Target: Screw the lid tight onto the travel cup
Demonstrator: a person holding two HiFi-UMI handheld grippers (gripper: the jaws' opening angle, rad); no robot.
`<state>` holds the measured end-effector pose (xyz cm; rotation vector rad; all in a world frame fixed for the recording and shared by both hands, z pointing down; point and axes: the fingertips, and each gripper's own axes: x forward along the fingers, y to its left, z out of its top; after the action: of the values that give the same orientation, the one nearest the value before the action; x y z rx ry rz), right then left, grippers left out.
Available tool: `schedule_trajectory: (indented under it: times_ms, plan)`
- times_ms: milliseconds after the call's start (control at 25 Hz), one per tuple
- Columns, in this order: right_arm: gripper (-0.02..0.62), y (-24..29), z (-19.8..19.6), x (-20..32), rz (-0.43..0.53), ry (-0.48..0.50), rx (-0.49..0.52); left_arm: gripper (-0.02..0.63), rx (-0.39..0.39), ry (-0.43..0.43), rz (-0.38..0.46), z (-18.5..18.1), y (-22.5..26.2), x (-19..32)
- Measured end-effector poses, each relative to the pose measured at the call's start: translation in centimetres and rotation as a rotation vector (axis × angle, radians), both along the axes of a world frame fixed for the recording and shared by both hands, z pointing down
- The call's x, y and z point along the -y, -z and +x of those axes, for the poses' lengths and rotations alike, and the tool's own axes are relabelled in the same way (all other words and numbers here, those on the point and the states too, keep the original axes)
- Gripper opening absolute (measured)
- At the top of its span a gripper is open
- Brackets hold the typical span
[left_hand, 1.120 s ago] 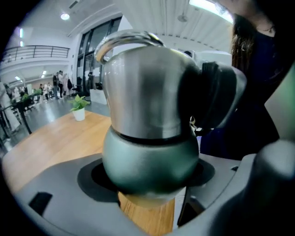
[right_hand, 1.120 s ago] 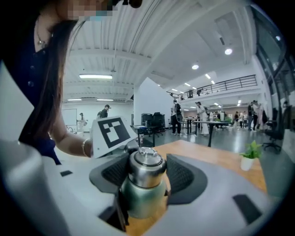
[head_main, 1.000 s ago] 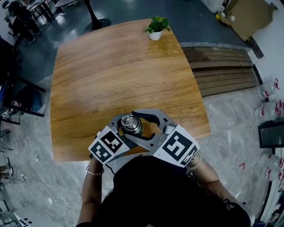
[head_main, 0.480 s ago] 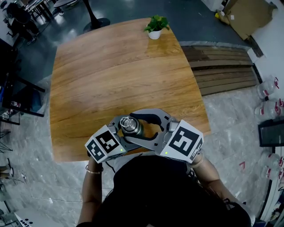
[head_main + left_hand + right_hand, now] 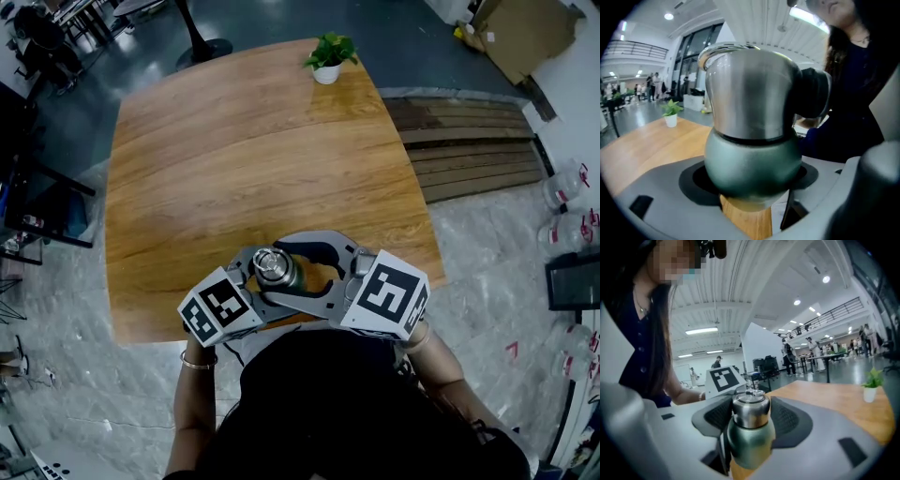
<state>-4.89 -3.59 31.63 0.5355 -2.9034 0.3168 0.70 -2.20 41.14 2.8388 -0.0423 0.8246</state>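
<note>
The travel cup (image 5: 275, 266) stands upright near the front edge of the wooden table (image 5: 234, 159). It has a green body (image 5: 752, 159) and a steel lid (image 5: 750, 409) on top. My left gripper (image 5: 752, 183) is shut on the green body, whose sides press into the black pads (image 5: 693, 180). My right gripper (image 5: 750, 420) comes in from the right and is shut round the steel lid, with its ribbed pads (image 5: 787, 420) against both sides. In the head view both marker cubes sit just in front of the cup, over the table edge.
A small potted plant (image 5: 328, 58) stands at the table's far edge. Wooden steps (image 5: 469, 150) lie to the right of the table and a cardboard box (image 5: 525, 33) beyond them. The person's body is close behind the grippers.
The right gripper has rolled round the lid, its marker cube swinging up and to the right. The left cube shifted slightly left. The cup stayed in place.
</note>
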Motion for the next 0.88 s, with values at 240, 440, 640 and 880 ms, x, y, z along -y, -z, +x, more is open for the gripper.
schedule_trajectory:
  times_ms: [240,440,640,880]
  plan:
    - [0.249,0.7,-0.2,-0.3,0.018,0.045,0.037,0.4,-0.077,-0.049,-0.043,1.0,1.0,-1.0]
    - [0.25,-0.4,0.4,0.8,0.035,-0.055,-0.041,0.4,0.019,0.042,-0.028,0.5,-0.6,0.5]
    - [0.249,-0.7,0.3,1.5,0.052,-0.111,-0.056,0.4,0.059,0.13,-0.007,-0.1,-1.2,1.8]
    - [0.241,-1.5,0.7,2.0,0.066,-0.15,-0.108,0.4,0.136,0.257,0.036,-0.7,-2.2,3.3]
